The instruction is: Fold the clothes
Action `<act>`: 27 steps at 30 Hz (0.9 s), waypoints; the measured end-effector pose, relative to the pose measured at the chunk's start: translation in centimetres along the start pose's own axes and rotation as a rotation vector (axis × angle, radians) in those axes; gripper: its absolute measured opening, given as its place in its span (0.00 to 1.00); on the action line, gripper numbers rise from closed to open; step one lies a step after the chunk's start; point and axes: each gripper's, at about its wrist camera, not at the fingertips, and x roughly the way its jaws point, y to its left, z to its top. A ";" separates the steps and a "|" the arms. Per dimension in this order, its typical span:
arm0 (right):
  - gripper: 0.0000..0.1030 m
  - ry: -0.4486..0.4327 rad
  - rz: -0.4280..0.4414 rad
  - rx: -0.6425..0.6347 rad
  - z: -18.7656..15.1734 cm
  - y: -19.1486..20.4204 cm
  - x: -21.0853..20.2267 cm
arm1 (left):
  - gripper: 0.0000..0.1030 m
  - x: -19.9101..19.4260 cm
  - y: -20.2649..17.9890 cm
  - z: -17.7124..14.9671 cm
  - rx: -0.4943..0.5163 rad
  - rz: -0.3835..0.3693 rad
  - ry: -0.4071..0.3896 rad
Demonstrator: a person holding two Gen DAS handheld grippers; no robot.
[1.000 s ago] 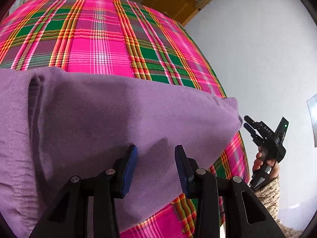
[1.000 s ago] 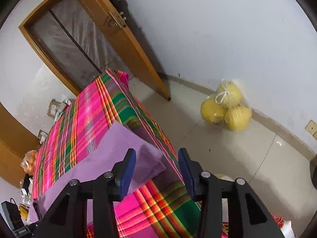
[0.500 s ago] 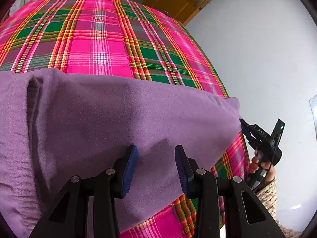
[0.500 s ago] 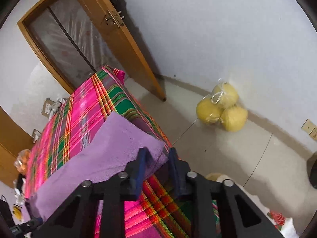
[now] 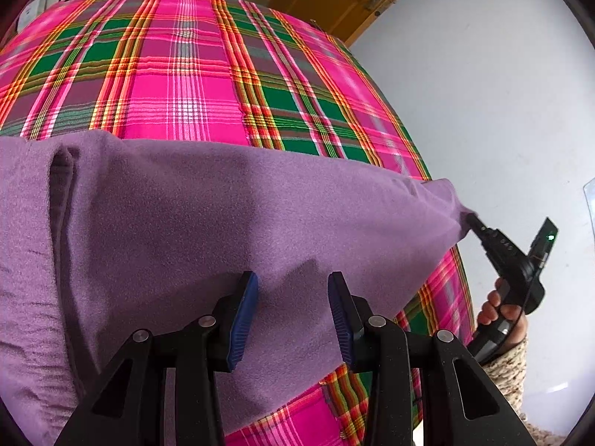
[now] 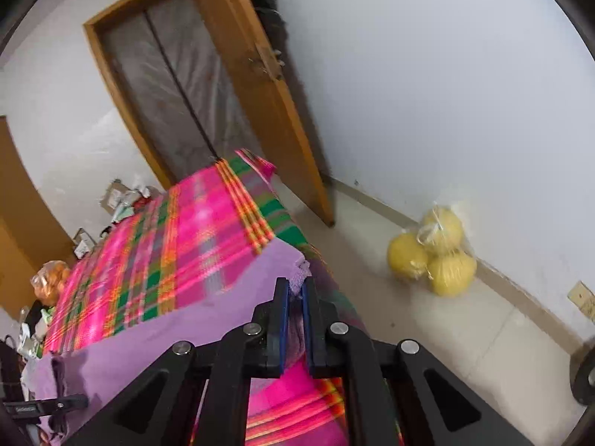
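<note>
A purple garment (image 5: 223, 215) lies folded across the near part of a table under a pink and green plaid cloth (image 5: 186, 85). My left gripper (image 5: 293, 278) hovers just over the garment's near edge, open, its blue pads apart with nothing pinched. My right gripper (image 6: 295, 284) is closing its jaws on the garment's right corner (image 6: 299, 278), and the pads press on the fabric. In the left wrist view the right gripper (image 5: 472, 221) pulls that corner out past the table's right edge, held by a person's hand (image 5: 498, 304).
A clear bag of yellow round fruits (image 6: 435, 256) sits on the floor by the white wall. A wooden door (image 6: 260, 85) stands open beyond the table's far end. Boxes and small clutter (image 6: 122, 200) line the far left side.
The right gripper moved in to the garment's right corner and closed on it, then lifted and drew the corner outward. The left gripper stayed still and open.
</note>
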 end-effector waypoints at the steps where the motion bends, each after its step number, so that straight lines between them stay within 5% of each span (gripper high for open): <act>1: 0.07 -0.008 0.018 -0.009 0.1 0.5 -0.4 | 0.39 0.0 0.0 0.0 0.000 0.000 0.000; 14: 0.07 -0.077 0.228 -0.181 -0.2 7.8 -4.4 | 0.39 -0.2 0.0 -0.2 -0.004 -0.009 -0.003; 27: 0.07 0.044 0.413 -0.317 -4.4 15.1 -3.2 | 0.39 -0.6 0.5 -0.1 -0.037 -0.079 0.011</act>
